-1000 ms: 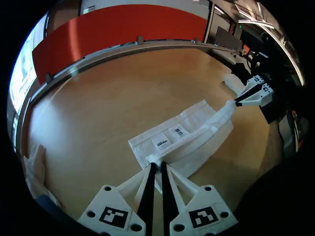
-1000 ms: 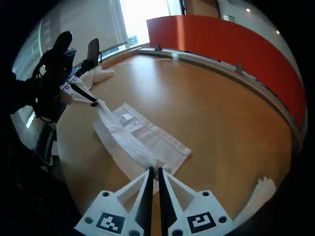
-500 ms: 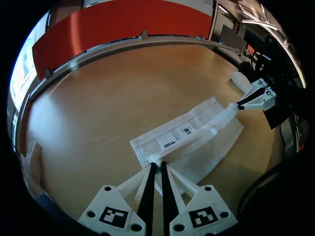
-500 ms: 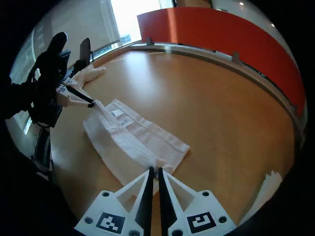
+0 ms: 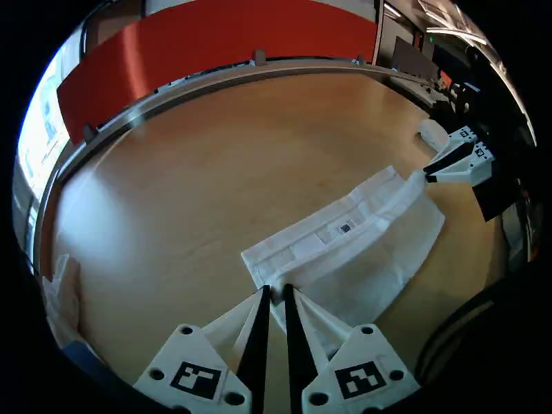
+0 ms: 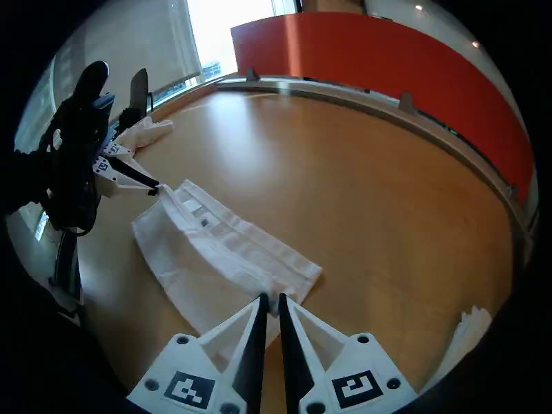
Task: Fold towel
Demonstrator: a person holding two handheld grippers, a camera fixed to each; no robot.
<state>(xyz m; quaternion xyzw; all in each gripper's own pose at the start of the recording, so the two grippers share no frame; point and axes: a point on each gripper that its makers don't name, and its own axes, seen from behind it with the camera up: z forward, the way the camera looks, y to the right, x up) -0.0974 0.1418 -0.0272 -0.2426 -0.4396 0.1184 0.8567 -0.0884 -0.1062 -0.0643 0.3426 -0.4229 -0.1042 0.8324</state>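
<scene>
Far left: a heap of white cloth [image 5: 58, 303] is sitting at the table [image 5: 193, 159] edge, cut off, so we are not identifying it. Bottom centre: the left gripper [image 5: 274, 291] is pinching one corner of the towel [image 5: 359, 241], fingers drawn narrow. Centre to right: the towel is lying on the table, stretched between both grippers, with a doubled band running along its far side. Far right: the right gripper [image 5: 428, 177] is nipping the opposite corner, also narrow. Risks, as we are judging them: either thin pinch is liable to slip if the two ends are pulled apart, and uneven travel would be skewing the fold or dragging the whole towel across the table. Hard to make out: how much cloth each gripper is biting, how many layers are lying beneath, and the small tags [image 5: 331, 233].
</scene>
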